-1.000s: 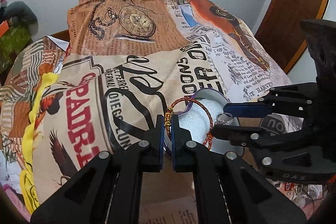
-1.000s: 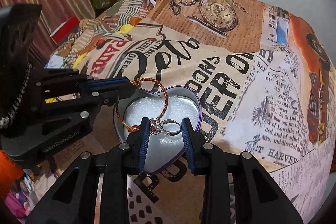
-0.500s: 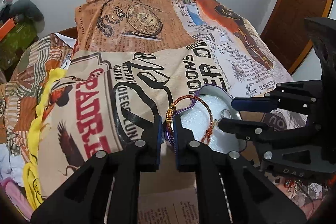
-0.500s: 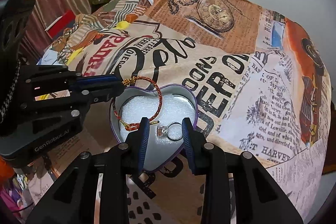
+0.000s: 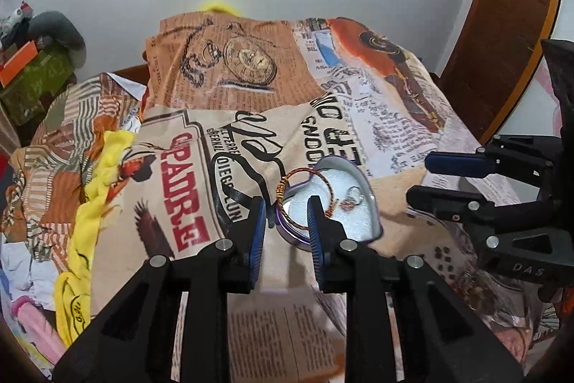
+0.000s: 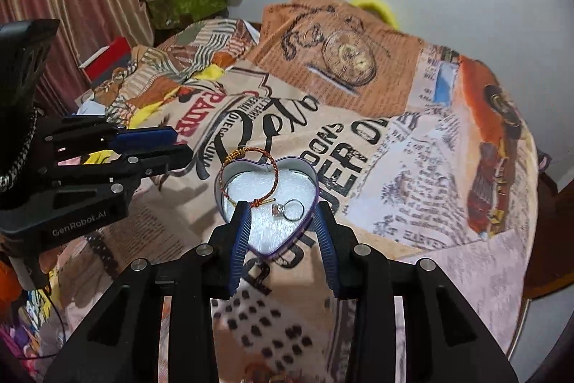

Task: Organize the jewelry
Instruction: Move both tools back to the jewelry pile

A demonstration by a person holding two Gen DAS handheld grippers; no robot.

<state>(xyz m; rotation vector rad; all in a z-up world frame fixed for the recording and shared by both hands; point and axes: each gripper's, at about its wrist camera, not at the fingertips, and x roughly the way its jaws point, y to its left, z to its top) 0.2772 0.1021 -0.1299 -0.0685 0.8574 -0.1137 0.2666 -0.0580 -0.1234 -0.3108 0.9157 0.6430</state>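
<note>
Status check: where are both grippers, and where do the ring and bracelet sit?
Left gripper and right gripper open, empty, jaws just opening. Ring on foam in heart tin; bracelet propped on tin rim. Nothing in the way.

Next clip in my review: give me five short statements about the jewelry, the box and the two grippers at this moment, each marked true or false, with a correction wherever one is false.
1. The ring lies on the white padding inside the heart-shaped box. True.
2. The right gripper is clamped on the ring. False: its jaws are apart and empty, and have just been opening.
3. The red-and-gold bracelet leans across the box's rim, partly inside. True.
4. The left gripper holds the bracelet. False: its jaws have just been opening and nothing is between them.
5. The box has its lid on. False: it is open, its padding showing.
</note>
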